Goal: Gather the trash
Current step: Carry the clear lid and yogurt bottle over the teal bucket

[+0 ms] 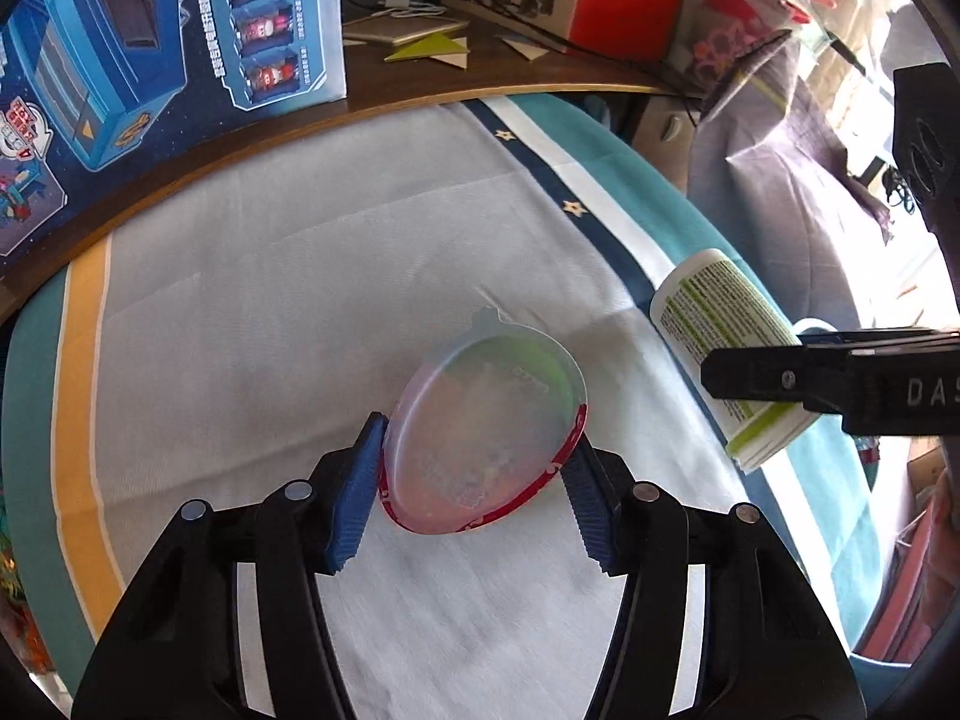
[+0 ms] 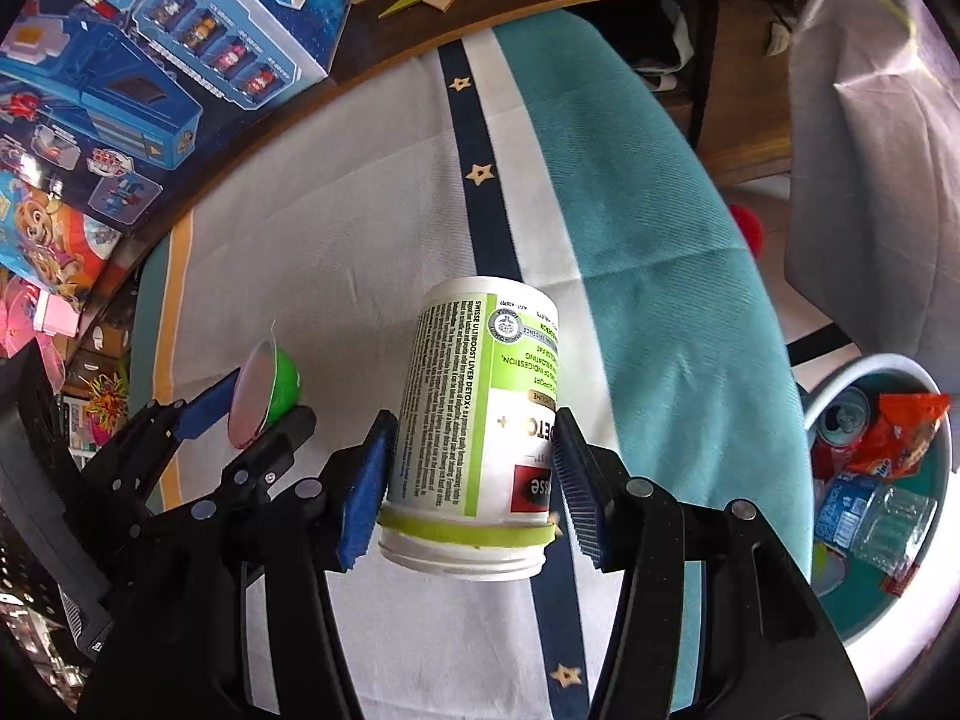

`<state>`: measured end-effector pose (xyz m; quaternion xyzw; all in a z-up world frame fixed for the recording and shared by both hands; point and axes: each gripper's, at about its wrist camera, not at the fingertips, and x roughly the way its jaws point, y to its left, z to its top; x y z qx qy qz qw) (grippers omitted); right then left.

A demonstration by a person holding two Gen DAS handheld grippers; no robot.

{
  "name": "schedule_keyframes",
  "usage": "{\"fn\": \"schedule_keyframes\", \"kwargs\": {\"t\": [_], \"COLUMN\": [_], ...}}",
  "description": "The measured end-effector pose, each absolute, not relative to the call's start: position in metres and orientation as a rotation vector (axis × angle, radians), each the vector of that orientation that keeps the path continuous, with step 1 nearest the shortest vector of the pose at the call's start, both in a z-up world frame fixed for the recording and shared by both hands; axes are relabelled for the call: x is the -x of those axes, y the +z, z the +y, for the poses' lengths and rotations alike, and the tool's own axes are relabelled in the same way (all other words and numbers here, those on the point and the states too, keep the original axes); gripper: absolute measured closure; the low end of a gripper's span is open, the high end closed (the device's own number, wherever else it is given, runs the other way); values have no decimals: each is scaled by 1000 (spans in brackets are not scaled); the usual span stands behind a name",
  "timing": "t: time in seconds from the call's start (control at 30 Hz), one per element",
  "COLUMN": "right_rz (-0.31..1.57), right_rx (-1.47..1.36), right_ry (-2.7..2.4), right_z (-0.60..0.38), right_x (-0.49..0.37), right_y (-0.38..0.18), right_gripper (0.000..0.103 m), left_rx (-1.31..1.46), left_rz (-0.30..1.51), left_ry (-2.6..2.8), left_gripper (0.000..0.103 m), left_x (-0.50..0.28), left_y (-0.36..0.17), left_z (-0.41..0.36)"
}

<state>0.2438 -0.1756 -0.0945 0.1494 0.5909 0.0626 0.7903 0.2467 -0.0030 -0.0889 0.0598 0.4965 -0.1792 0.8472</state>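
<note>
1. While it hangs over the white cloth (image 1: 288,276), the left gripper (image 1: 474,480) pinches a small cup (image 1: 486,426) between its blue pads (image 1: 354,498); the cup has a clear lid with a tab, a red rim and a green body.
2. From the right wrist view, the same cup (image 2: 270,387) sits tilted in the left gripper (image 2: 252,405), lid facing the camera, off the cloth.
3. Pressed on both sides of a white bottle (image 2: 480,414), the right gripper (image 2: 474,474) holds it by its green label; the open neck points toward the camera and the base away.
4. The bottle (image 1: 726,348) shows in the left view at the right, clamped by the right gripper (image 1: 798,381) above the cloth's teal stripe (image 1: 654,210).
5. A bin (image 2: 882,498) stands low at the right, past the cloth edge, holding a can, an orange wrapper and a clear plastic bottle.
6. A blue toy box (image 1: 150,48) stands on the wooden desk (image 1: 420,84) behind the cloth.
7. A pale bag (image 1: 798,138) hangs at the right.
</note>
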Motion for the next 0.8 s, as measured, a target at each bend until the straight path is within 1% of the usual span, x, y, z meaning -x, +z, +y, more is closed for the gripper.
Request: {"fn": "schedule_keyframes", "kwargs": {"t": [0.4, 0.8], "right_rz": [1226, 1134], "right_rx": [-467, -587], "right_ry": [196, 159], "right_z": [-230, -327], "right_x": [-164, -103], "right_y": [-77, -63], "right_gripper": [53, 53], "left_rx": [-138, -223], "left_rz": [1032, 1047], "left_ry": [-392, -469], "left_gripper": [45, 45], "left_x": [-174, -133], "left_y": [-54, -44], "left_z": [-35, -114]}}
